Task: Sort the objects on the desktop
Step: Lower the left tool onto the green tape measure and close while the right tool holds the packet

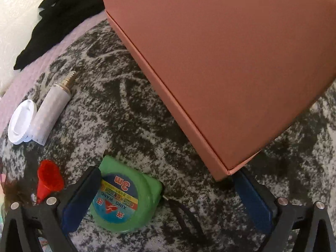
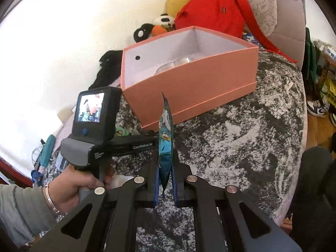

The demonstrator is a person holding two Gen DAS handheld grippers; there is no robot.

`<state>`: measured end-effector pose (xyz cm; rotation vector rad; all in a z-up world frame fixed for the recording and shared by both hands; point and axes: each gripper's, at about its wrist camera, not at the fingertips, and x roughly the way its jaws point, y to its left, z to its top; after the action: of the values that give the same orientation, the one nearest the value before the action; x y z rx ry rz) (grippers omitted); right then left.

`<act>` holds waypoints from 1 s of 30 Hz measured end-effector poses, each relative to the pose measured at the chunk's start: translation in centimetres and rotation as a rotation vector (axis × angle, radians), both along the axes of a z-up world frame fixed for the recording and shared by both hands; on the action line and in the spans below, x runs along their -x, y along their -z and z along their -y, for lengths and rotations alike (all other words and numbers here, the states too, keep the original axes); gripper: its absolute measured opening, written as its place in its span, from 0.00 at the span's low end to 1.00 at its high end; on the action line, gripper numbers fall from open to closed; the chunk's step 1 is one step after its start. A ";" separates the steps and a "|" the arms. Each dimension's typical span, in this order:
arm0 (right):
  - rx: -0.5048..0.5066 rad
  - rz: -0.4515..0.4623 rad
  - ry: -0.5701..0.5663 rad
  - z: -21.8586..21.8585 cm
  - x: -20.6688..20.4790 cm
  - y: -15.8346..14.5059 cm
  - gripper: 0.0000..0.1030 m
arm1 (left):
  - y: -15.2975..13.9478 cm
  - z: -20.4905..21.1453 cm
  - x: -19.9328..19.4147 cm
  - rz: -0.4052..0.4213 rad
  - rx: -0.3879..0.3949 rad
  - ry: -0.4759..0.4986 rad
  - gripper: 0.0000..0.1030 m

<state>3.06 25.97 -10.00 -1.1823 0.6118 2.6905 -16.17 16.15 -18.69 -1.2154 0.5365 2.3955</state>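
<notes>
My left gripper (image 1: pixel 166 180) is open and low over the grey patterned cloth. A green tape measure (image 1: pixel 126 197) lies between its fingers, close to the left finger (image 1: pixel 82 197), with its black strap (image 1: pixel 184 214) trailing toward me. The right fingertip (image 1: pixel 250 197) sits by the corner of the pink box (image 1: pixel 210 63). In the right wrist view my right gripper (image 2: pixel 166 163) is shut on a blue printed packet (image 2: pixel 166 138) held upright, in front of the open pink box (image 2: pixel 189 88), which holds pale round objects (image 2: pixel 178 63). A hand (image 2: pixel 79 184) holds the left gripper's handle.
A white LED bulb (image 1: pixel 52 109), a white lid (image 1: pixel 21 124) and a small red funnel (image 1: pixel 49 178) lie left of the tape measure. Black fabric (image 1: pixel 61 21) lies at the back left. Behind the box are a red backpack (image 2: pixel 214 12) and plush toys (image 2: pixel 155 29).
</notes>
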 end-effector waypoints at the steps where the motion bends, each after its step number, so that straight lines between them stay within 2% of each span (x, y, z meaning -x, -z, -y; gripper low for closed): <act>1: 0.002 -0.006 0.003 -0.1 0.0 -0.3 0.10 | 0.3 -0.3 -0.1 0.003 0.018 0.007 0.97; 2: 0.002 -0.011 0.006 -0.1 0.0 -0.6 0.10 | 0.6 -0.5 -0.1 0.005 0.037 0.014 0.92; 4: -0.001 -0.022 0.009 0.0 0.0 -1.2 0.10 | 1.1 -1.0 -0.2 0.011 0.074 0.027 0.69; 5: -0.004 -0.030 0.007 0.1 0.1 -1.6 0.10 | 1.4 -1.3 -0.3 0.013 0.092 0.034 0.38; 6: -0.008 -0.038 0.006 0.2 0.1 -2.0 0.10 | 1.5 -1.3 -0.4 0.014 0.102 0.031 0.00; 11: -0.033 -0.068 -0.011 0.8 0.0 -3.6 0.10 | 0.1 1.5 0.0 0.016 0.001 -0.064 0.00; 12: -0.036 -0.071 -0.013 0.9 0.0 -3.8 0.10 | -0.2 2.2 0.2 0.014 -0.017 -0.088 0.08; 13: -0.037 -0.073 -0.015 1.0 -0.1 -3.9 0.10 | -0.4 3.0 0.6 0.027 -0.040 -0.123 0.25; 14: -0.033 -0.075 -0.015 1.0 -0.3 -4.0 0.10 | -0.7 3.8 1.0 0.041 -0.061 -0.156 0.66; 15: -0.029 -0.076 -0.015 1.1 -0.4 -4.1 0.10 | -0.8 4.3 1.5 0.053 -0.079 -0.184 0.99; 18: -0.023 -0.076 -0.015 1.3 -0.7 -4.1 0.10 | -1.2 4.8 2.3 0.076 -0.134 -0.205 1.00; 21: -0.018 -0.079 -0.019 1.6 -0.8 -4.2 0.10 | 0.2 3.3 3.2 0.141 -0.082 -0.182 1.00; 24: -0.023 -0.084 -0.024 1.6 -0.9 -4.3 0.10 | 3.2 2.0 4.1 0.239 0.012 -0.176 1.00; 28: -0.028 -0.094 -0.013 1.1 -1.1 -4.7 0.10 | 4.1 2.5 4.6 0.268 -0.032 -0.188 0.99; 29: -0.028 -0.097 -0.009 0.9 -1.2 -4.8 0.10 | 3.8 2.4 4.4 0.261 -0.036 -0.179 0.88; 30: -0.028 -0.099 -0.005 0.8 -1.3 -4.8 0.10 | 3.4 2.2 4.1 0.247 -0.035 -0.162 0.67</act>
<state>4.32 25.21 -5.18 -1.0507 0.5835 2.7664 -20.23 13.97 -22.08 -1.5647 0.3294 2.3246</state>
